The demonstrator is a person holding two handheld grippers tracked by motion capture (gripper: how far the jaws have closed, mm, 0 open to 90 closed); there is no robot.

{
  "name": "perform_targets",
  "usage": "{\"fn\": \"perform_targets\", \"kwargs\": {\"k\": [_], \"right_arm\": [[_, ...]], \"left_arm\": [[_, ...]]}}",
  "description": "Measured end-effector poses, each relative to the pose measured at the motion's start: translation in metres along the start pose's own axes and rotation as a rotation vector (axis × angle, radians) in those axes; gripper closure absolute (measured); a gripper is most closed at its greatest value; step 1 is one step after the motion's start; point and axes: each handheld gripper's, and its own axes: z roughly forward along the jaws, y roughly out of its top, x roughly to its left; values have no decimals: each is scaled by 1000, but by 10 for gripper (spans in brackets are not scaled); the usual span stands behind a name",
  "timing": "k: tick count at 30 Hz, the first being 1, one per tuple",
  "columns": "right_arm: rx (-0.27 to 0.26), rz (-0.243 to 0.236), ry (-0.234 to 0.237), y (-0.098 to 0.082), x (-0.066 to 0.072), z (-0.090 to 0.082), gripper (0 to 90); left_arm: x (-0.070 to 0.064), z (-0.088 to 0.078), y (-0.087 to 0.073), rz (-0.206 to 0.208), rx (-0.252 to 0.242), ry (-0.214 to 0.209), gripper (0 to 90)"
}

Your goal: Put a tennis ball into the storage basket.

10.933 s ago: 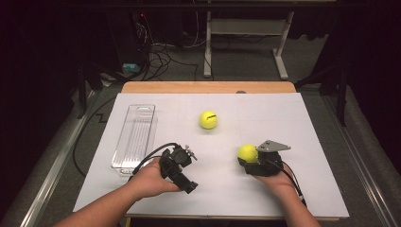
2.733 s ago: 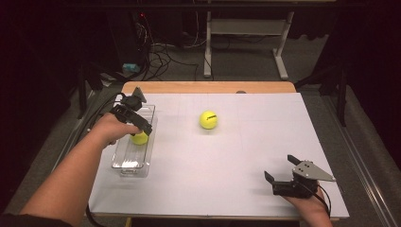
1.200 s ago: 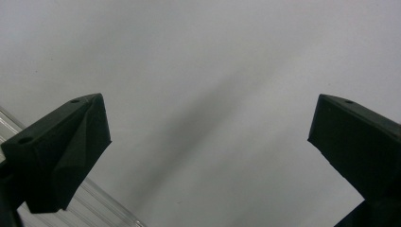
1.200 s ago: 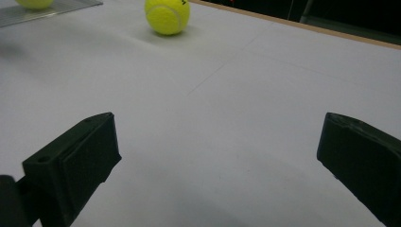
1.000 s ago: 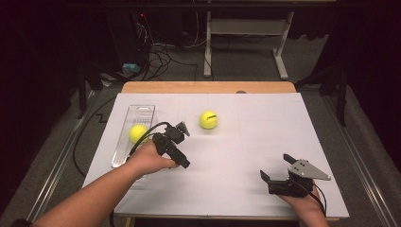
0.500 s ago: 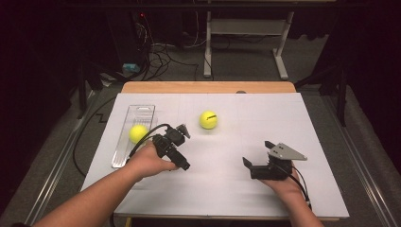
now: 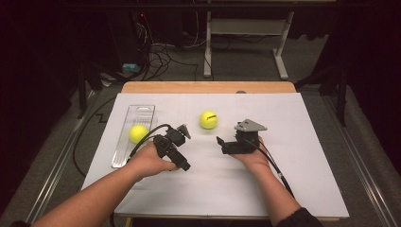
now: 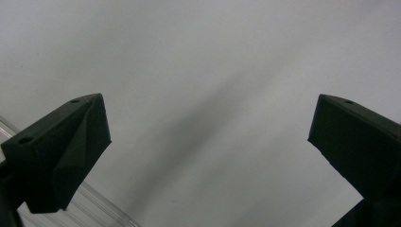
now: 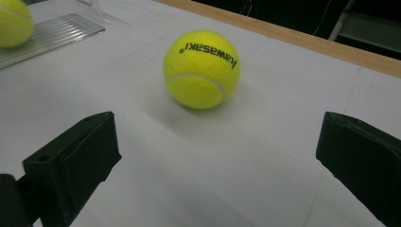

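One ball (image 9: 202, 69) left on the surface (image 7: 283, 179), so slide the spread right tongs (image 9: 213, 156) straight in, centred around it.

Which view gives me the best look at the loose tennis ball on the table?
The right gripper view: the loose tennis ball sits close, centred ahead of the open right tongs. The high view shows it small.

Yellow tennis ball (image 9: 202, 69) with black lettering, white table (image 7: 283, 179).
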Motion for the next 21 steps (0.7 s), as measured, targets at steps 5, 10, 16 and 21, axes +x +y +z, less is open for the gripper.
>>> {"fn": "perform_targets", "kwargs": {"k": [5,10,16,21], "right_arm": [[15,20,-3,13,1,27,9],[37,25,-7,26,4,53,20],[79,26,-1,33,8,81,62],[118,43,2,36,8,95,109]], "left_arm": [[1,-1,-1,3,0,-5,5],[2,0,-2,-2,-6,-10,5],[3,0,-3,2,-10,-21,5],[4,1,-4,6,-5,-29,5]]}}
